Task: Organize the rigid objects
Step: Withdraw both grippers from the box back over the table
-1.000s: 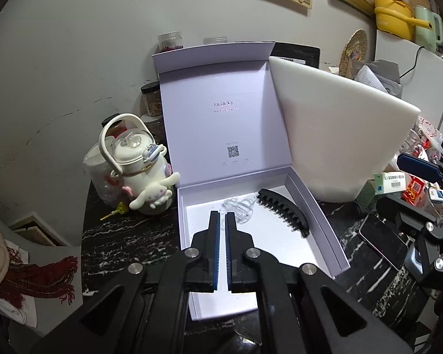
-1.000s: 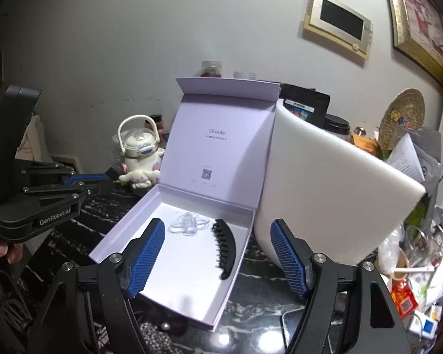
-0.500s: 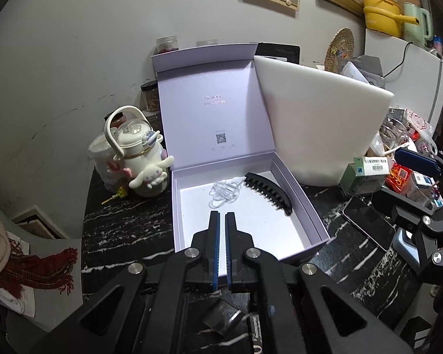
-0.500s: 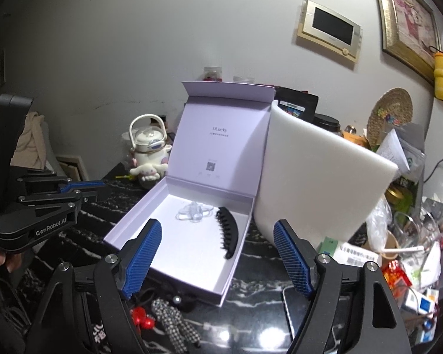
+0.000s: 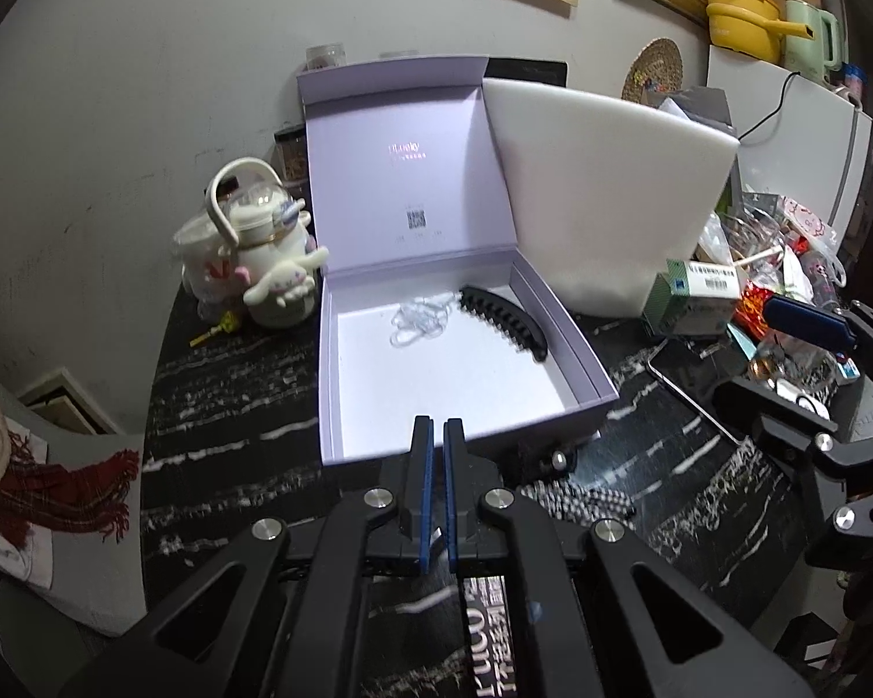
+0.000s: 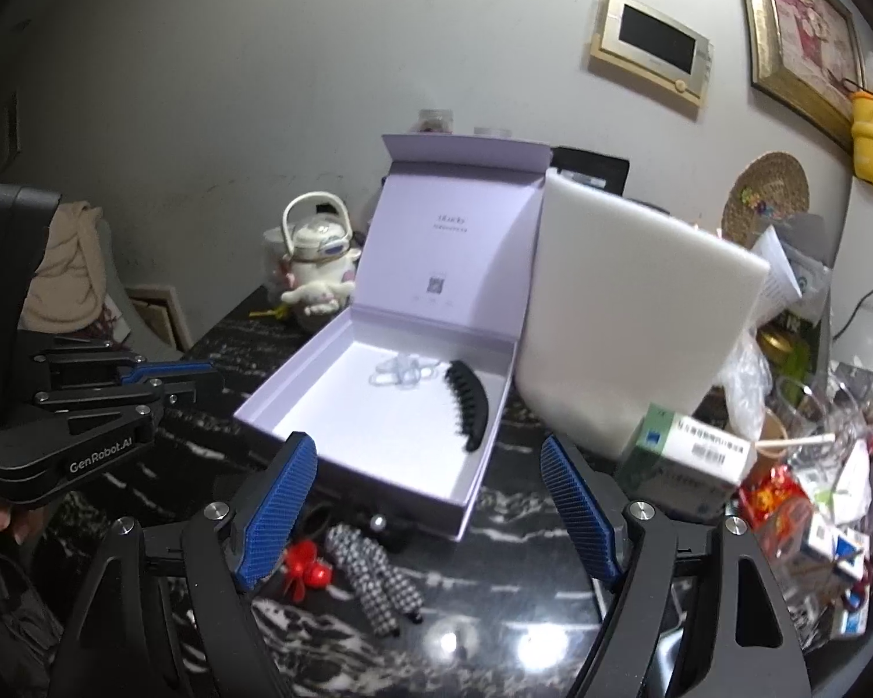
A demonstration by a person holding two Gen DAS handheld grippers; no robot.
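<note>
Both grippers have pulled back from the open box [image 6: 483,448], black hair clip [image 6: 465,401] inside; left gripper [image 5: 436,453] jaws pressed together, right gripper [image 6: 430,494] spread above the checkered clip [image 6: 375,581] on the table [image 6: 524,593], likely next.

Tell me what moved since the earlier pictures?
Both grippers pulled back from the purple box, so the checkered clip and red clip in front of it came into view. The left gripper stayed shut and empty, the right gripper open. The black hair clip and clear clip stayed inside.
</note>
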